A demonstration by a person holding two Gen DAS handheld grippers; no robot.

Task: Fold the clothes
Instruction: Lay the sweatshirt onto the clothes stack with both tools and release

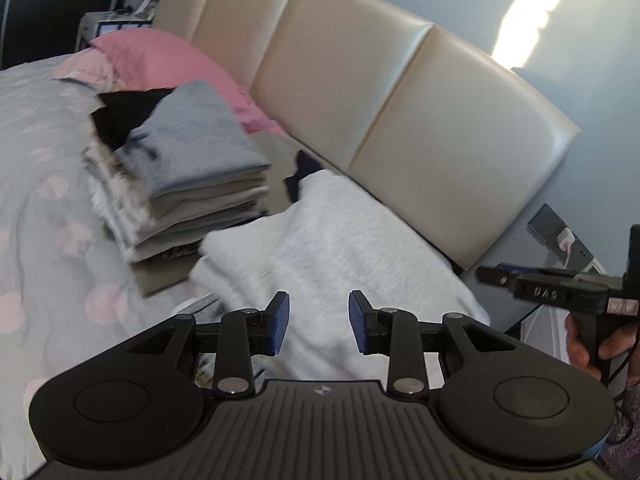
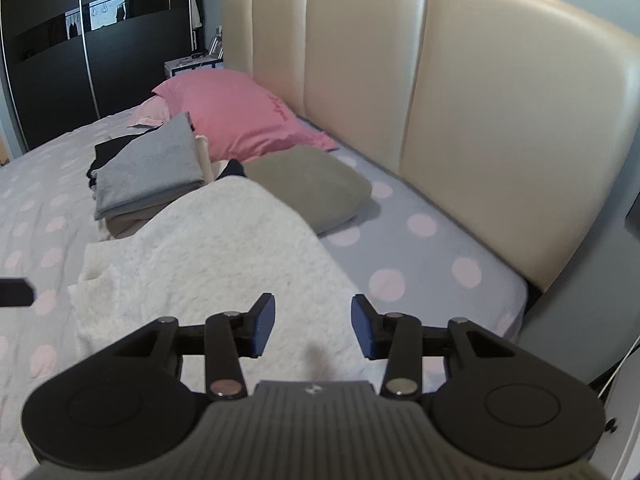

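Both the left gripper and right gripper are open, holding nothing. The fluffy white sweater sits folded; a careless nudge toward the leaning stack at 10 o'clock could topple it.

White fluffy garment lies folded on bed near headboard edge; stack of folded clothes beside it.

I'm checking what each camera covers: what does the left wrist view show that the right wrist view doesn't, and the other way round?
Only the left wrist view shows the right hand-held gripper from the side, the hand holding it, and a wall socket with a charger.

Only the right wrist view shows the dark wardrobe and the whole olive folded garment by the headboard.

Both show the white fluffy garment, the stack of folded clothes, the pink pillow and the beige headboard.
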